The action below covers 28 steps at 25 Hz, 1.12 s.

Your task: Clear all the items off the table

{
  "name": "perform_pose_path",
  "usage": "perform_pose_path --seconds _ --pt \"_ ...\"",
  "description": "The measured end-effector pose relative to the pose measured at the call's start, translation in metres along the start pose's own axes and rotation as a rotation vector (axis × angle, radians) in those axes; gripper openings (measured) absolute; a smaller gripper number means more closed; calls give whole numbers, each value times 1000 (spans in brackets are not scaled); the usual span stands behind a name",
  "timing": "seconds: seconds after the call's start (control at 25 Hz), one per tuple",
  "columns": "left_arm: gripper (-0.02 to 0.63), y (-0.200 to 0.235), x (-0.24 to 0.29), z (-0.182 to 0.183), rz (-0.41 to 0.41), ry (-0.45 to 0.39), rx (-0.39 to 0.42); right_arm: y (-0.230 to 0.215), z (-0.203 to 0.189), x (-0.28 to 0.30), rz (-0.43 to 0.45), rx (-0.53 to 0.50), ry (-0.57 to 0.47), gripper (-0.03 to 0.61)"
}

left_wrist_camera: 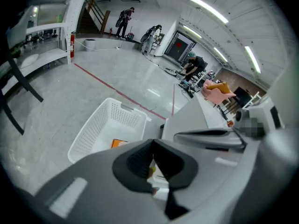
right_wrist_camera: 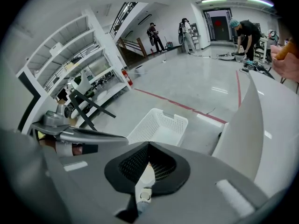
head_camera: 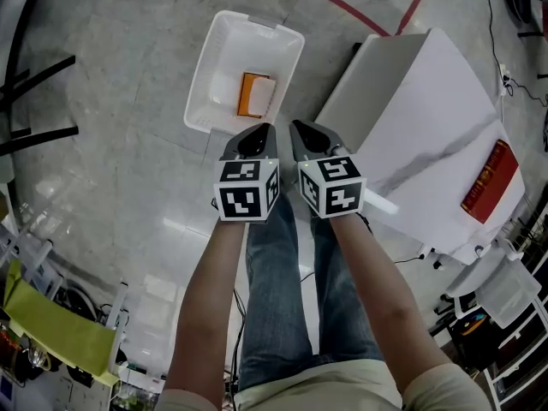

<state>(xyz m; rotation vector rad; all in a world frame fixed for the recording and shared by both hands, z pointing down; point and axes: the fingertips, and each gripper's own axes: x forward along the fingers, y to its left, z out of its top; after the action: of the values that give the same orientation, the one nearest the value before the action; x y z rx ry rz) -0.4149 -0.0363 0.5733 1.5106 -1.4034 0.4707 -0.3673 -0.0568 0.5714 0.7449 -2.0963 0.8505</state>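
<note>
Both grippers hang side by side over the floor, between my legs and a white basket (head_camera: pixel 205 75). My left gripper (head_camera: pixel 254 135) is shut with nothing in it, its tips just short of the basket's near rim. Beside it, my right gripper (head_camera: pixel 308 135) is also shut and empty. An orange packet (head_camera: pixel 253 95) lies in the basket. The white table (head_camera: pixel 411 101) stands to the right, and a red packet (head_camera: pixel 490 178) lies near its far right edge. In the left gripper view the basket (left_wrist_camera: pixel 100 125) and the orange packet (left_wrist_camera: pixel 118 143) lie just beyond the closed jaws.
Black chair legs (head_camera: pixel 34 101) stand on the floor at the left. A red line (head_camera: pixel 342 2) crosses the floor beyond the basket. Carts and bins (head_camera: pixel 501 298) crowd the lower right, a yellow-green seat (head_camera: pixel 51 324) the lower left. Several people stand far off (right_wrist_camera: pixel 184 29).
</note>
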Motion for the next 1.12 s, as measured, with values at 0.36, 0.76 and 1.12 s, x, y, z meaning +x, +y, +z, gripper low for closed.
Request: perform_pose_path --seconds 0.36,0.76,1.12 --pt "9 -57 -2 -1 -44 14 67 -35 -3 -48 -50 49 -61 -2" --pt "9 -135 -1 -9 -106 37 165 -86 -17 -108 -118 118 -120 -2" --pt "9 -207 2 -25 -145 70 244 -138 -44 -168 -186 173 -147 -2"
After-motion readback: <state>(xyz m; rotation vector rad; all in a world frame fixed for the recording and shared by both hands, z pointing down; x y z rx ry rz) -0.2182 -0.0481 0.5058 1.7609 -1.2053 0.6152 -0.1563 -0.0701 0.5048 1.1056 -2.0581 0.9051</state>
